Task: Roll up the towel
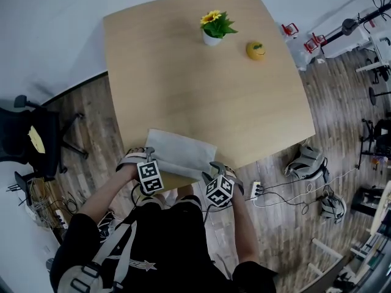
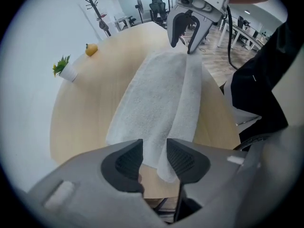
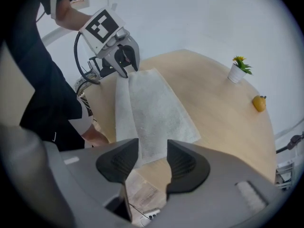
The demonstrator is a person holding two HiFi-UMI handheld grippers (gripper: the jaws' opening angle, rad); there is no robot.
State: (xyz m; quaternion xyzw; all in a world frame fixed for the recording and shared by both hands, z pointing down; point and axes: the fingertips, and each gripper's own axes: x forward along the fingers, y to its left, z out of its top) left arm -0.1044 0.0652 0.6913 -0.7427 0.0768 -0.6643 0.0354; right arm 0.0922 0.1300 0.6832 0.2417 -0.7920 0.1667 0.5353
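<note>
Jaws on left gripper (image 2: 154, 150) open a bit, towel (image 2: 161, 94) end in gap, not squeezed. Right gripper (image 3: 153, 150) jaws open wide over towel corner.

The rectangular terry towel (image 1: 181, 153) is plain white, on a pale wood-grain table (image 1: 183, 84). The small potted flower (image 1: 214, 26) has a yellow bloom, green leaves and a white pot. The round fruit (image 1: 255, 50) is yellow-orange. The left gripper (image 2: 154, 158) and right gripper (image 3: 153, 160) are grey with black-lined jaws and black-and-white square markers.
</note>
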